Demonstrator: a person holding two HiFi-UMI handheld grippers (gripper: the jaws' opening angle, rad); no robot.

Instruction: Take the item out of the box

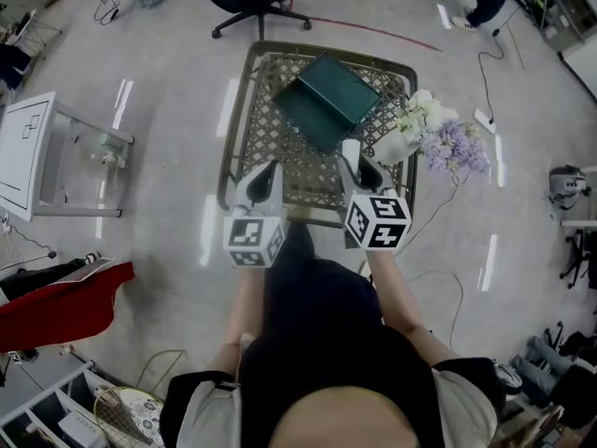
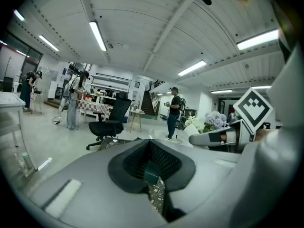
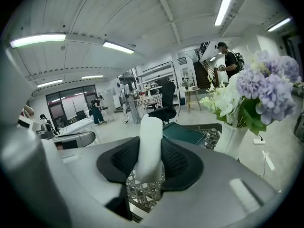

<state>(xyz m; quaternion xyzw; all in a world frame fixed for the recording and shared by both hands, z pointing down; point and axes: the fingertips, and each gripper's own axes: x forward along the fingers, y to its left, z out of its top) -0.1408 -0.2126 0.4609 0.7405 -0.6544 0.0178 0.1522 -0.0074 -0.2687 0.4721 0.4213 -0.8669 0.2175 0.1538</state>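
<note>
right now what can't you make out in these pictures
- White item in the right tongs: what it is. It is plain and unmarked in the right gripper view, and too small in the head view.
- Teal box: anything inside it. It is too small and dark in the head view.
- Vase: its base, hidden by the gripper's body in the right gripper view.
- Table: its legs, hidden under its top in the head view.

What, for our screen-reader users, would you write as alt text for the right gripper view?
The right gripper has its jaws closed on an upright white cylinder, with a lattice-top table below. Behind it a dark green box lies on that table, and at right a white vase holds purple and white flowers in a bright open workroom.
</note>
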